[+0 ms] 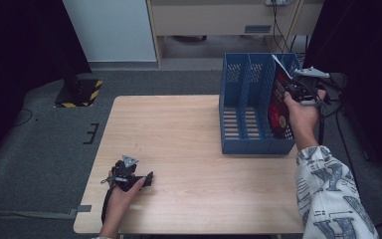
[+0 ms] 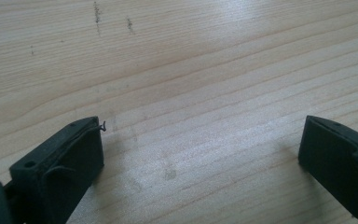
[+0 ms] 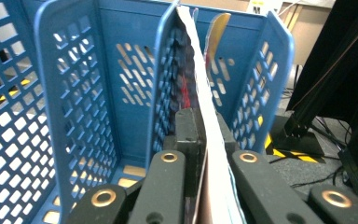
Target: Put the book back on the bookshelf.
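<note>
A blue three-slot file holder (image 1: 235, 142) stands on the wooden table (image 1: 179, 129) at its right side. A thin book with a red and black cover (image 1: 278, 104) stands upright in the holder's rightmost slot. My right gripper (image 1: 298, 89) is shut on the book's near edge, above the slot. In the right gripper view the white page edge (image 3: 200, 70) runs up between the jaws of that gripper (image 3: 207, 126), close against a blue divider (image 3: 165, 79). My left gripper (image 1: 146, 179) rests on the table near the front left, open with nothing in it (image 2: 203, 135).
The holder's other two slots (image 1: 238, 117) look empty. A black stand with a yellow-striped base (image 1: 82, 92) sits on the floor beyond the table's left corner. Dark curtains hang at both sides. Cables trail on the floor at the right.
</note>
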Demonstrator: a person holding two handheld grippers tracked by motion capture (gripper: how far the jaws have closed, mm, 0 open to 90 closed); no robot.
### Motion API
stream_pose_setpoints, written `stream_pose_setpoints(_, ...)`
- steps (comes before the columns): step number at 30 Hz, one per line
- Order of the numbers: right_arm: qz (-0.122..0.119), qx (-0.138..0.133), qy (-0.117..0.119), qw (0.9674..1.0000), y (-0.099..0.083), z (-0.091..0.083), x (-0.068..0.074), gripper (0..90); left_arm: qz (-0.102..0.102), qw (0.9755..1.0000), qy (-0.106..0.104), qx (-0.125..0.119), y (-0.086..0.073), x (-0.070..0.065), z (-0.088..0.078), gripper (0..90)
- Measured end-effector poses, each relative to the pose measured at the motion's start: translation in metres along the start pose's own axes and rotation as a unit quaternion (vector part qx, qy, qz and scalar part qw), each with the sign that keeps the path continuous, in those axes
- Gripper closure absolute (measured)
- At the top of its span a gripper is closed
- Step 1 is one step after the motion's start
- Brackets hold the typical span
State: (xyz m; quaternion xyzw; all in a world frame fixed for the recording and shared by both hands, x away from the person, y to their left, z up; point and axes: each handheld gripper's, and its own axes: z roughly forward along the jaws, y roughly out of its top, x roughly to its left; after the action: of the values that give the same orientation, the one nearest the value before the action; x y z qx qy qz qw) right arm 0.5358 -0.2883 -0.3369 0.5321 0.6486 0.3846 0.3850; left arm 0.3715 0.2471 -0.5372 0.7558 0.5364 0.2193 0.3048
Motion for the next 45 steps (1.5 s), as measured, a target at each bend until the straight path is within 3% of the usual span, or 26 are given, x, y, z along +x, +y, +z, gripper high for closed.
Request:
stream_pose_setpoints(7, -0.002, -0.002, 0.012, 0.9999, 0.000, 0.001, 0.005, 83.4, 0.000, 1.0000, 0.000, 0.000, 0.000, 0.000, 0.000, 0.0)
stream_pose_setpoints(22, -0.002, -0.011, 0.050, 0.9987, 0.001, -0.004, 0.010, 44.4, 0.000, 1.0000, 0.000, 0.000, 0.000, 0.000, 0.000, 0.0)
stream_pose_setpoints(26, -0.002, -0.022, 0.054, 0.9983, -0.001, -0.006, 0.010, 39.4, 0.000, 1.0000, 0.000, 0.000, 0.000, 0.000, 0.000, 0.0)
stream_pose_setpoints(31, -0.012, -0.015, 0.053, 0.9984, -0.006, -0.007, 0.010, 37.0, 0.000, 1.0000, 0.000, 0.000, 0.000, 0.000, 0.000, 0.0)
stream_pose_setpoints(42, -0.001, -0.015, 0.068, 0.9976, -0.009, -0.015, 0.010, 22.3, 0.000, 1.0000, 0.000, 0.000, 0.000, 0.000, 0.000, 0.0)
stream_pose_setpoints(45, 0.003, -0.012, 0.063, 0.9980, -0.010, -0.019, 0.011, 18.7, 0.001, 1.0000, 0.000, 0.000, 0.000, 0.000, 0.000, 0.0)
